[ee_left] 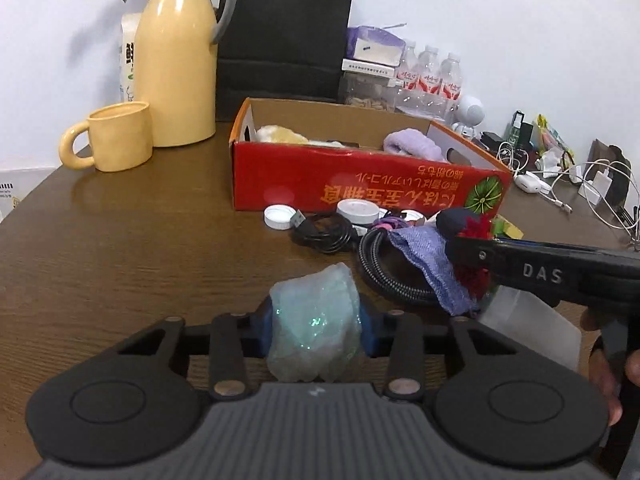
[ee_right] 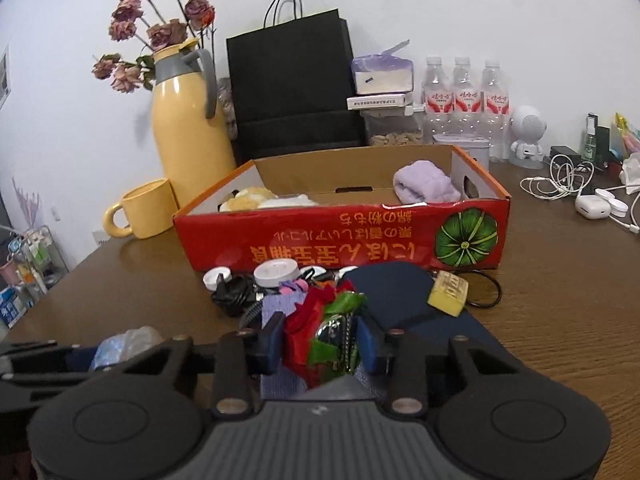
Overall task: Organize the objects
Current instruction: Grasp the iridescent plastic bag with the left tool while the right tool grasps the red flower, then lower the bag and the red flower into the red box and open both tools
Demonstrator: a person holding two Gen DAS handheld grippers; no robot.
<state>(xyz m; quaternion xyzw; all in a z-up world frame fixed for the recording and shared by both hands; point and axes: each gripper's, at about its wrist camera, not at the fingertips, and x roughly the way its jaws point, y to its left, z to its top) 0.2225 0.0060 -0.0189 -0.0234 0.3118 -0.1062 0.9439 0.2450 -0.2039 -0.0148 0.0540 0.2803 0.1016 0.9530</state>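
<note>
While bare table point(ee_left: 140, 248) lies leftward, each claw point(ee_left: 316, 320) point(ee_right: 322, 340) clamps a bundle.

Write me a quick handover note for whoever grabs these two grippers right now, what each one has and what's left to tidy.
Left gripper: fingers shut on a pale iridescent crumpled wrapper, low over the table.
Right gripper: fingers shut on a red-and-green decoration.
Done: the red cardboard box already holds a lilac towel and a yellowish plush item.
Left: both held items, then the pile in front of the box: bottle caps, black cables, purple cloth.
</note>
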